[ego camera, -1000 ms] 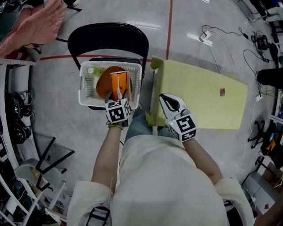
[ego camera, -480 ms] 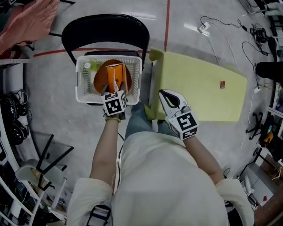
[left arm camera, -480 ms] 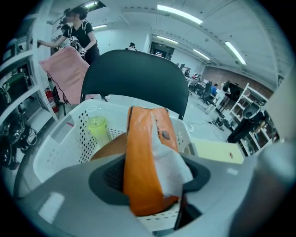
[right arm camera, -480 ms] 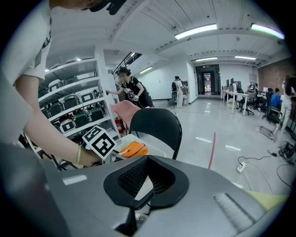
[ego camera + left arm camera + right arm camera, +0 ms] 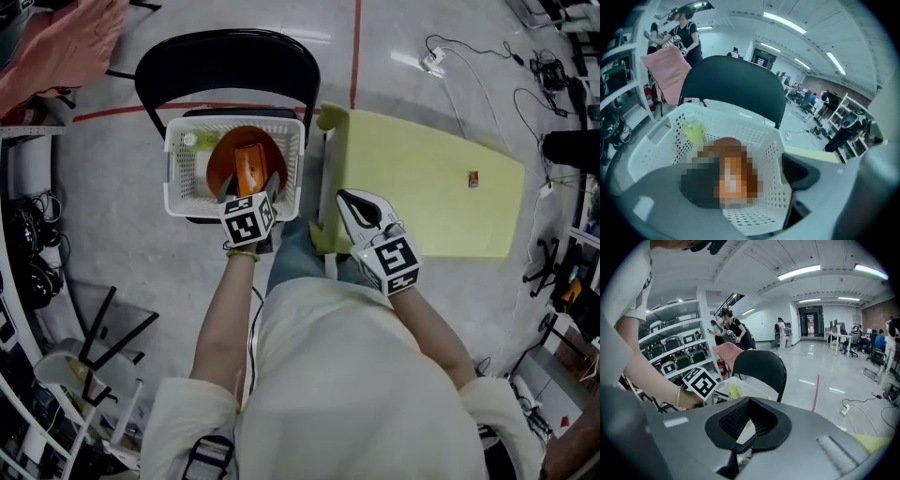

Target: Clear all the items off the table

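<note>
A white basket [image 5: 178,184] stands on a black chair [image 5: 225,64]. In it an orange carton [image 5: 248,160] rests on a round orange dish [image 5: 221,167], beside a green cup [image 5: 192,141]. My left gripper [image 5: 250,190] hovers over the basket's near side. Its jaws are opening, and the carton lies free just beyond the tips with no pad pressing on it. In the left gripper view the basket [image 5: 764,140] and the green cup [image 5: 693,131] show ahead of that gripper [image 5: 740,197]. My right gripper [image 5: 360,213] [image 5: 744,426] is shut and holds nothing, over the yellow-green table's [image 5: 422,202] near left corner.
A small red item [image 5: 472,177] lies near the table's right end. Shelving [image 5: 23,281] lines the left side. Cables [image 5: 450,70] trail on the floor behind the table. A pink cloth [image 5: 66,42] hangs at the top left.
The orange carton, held upright between the left jaws before, now lies lower in the basket. The left jaws have spread apart. The right gripper has barely moved.
</note>
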{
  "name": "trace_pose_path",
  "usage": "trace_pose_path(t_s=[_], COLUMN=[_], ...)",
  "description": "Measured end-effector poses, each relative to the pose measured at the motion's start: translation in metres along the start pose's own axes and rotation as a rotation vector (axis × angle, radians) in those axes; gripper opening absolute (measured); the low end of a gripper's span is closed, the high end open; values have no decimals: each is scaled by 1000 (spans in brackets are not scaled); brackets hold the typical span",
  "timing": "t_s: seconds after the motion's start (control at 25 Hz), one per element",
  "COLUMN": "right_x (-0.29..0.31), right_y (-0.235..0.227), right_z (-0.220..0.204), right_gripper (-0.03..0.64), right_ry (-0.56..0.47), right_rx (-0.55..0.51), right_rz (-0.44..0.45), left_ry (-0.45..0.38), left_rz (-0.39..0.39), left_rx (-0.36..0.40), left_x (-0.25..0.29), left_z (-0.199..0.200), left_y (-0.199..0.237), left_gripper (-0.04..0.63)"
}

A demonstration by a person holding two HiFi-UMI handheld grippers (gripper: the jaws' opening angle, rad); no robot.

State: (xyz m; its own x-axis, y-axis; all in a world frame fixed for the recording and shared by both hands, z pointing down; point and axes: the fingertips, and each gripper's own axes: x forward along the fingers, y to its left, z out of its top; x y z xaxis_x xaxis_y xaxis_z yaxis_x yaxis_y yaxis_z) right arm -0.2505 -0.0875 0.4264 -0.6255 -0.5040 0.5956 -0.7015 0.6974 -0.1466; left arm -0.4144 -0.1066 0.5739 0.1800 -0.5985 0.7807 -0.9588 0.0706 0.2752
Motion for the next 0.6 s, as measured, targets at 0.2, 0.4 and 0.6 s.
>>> trace_pose_path(t_s=[0.2, 0.4, 0.6], right_x=[-3, -5, -10], right_y=[2, 5, 7], right_z=[3, 3, 2], right_gripper=[-6, -6, -6], right_ry=[-8, -12, -23], right_rx=[-8, -10, -9], right_rz=[0, -5, -13], left_ry=[-17, -63, -95], left_rz=[-6, 44, 37], left_rx=[-2, 1, 9], left_x=[-8, -19, -27], left_z=[4, 10, 18], left_y=[-5, 0, -2], left_gripper=[360, 90, 11])
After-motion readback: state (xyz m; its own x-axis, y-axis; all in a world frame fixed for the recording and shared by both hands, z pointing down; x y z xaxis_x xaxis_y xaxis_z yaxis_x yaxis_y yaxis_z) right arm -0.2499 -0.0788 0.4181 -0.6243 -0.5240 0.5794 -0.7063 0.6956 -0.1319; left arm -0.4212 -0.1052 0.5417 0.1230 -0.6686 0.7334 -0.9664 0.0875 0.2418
